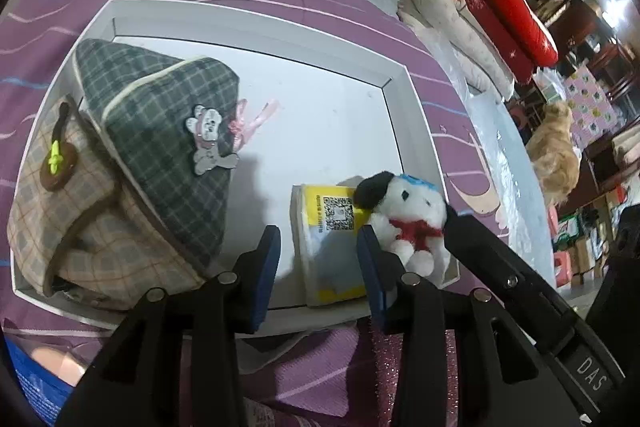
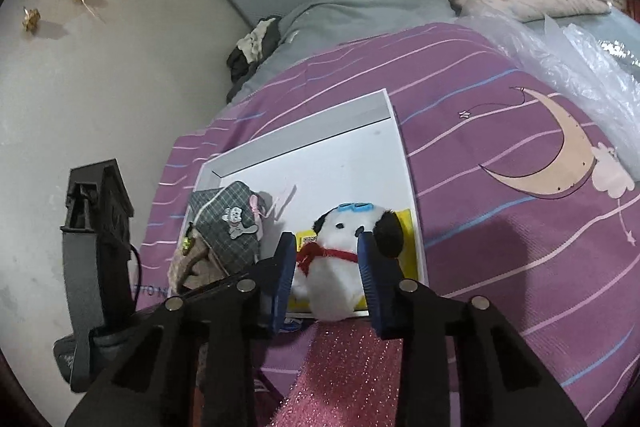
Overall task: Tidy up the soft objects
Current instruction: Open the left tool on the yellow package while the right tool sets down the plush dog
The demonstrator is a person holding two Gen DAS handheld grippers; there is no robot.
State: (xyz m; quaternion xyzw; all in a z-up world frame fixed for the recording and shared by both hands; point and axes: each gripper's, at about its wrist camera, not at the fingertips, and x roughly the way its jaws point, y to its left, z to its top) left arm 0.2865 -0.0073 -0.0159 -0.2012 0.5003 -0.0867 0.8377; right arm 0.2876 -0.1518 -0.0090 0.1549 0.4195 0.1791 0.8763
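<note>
Inside the white tray (image 2: 404, 163) on the bed, the plush dog (image 2: 340, 259) sits between my right hand-held gripper (image 2: 326, 267), spread; soft, light, I would pinch its body

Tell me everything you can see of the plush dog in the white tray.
The plush dog is white and fluffy, with black ears, blue goggles on its head and a red scarf. It sits upright in the white tray, at its near right corner, on a yellow tissue pack. The right tool brackets it with fingers open; whether they touch it is unclear.
</note>
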